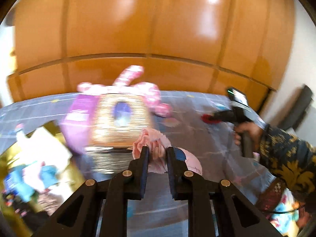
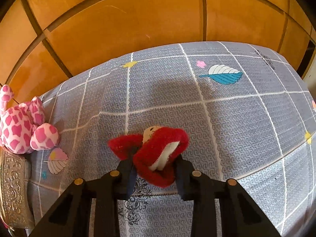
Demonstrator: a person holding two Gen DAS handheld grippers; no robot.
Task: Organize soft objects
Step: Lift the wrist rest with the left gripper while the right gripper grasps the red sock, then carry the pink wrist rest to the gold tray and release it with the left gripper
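My left gripper [image 1: 158, 154] is shut on a pale pink cloth [image 1: 156, 140] and holds it above the bed, just in front of a blurred wicker basket [image 1: 120, 118]. Behind the basket lies a pink-and-white spotted plush [image 1: 128, 85]. My right gripper [image 2: 154, 164] points down at the sheet, with both pads against a red plush toy [image 2: 158, 152] that has a cream belly and lies on the bed. From the left wrist view, that right gripper [image 1: 215, 116] sits at the far right over the red toy [image 1: 207, 118], held by a person's hand [image 1: 246, 132].
The bed has a grey-blue checked sheet [image 2: 227, 118] with leaf prints and a glossy wooden panel [image 2: 118, 19] behind it. The spotted plush [image 2: 21, 126] sits at the left on a silver embossed box [image 2: 11, 187]. A purple object [image 1: 79, 114] and a gold box of mixed items [image 1: 39, 167] lie left of the basket.
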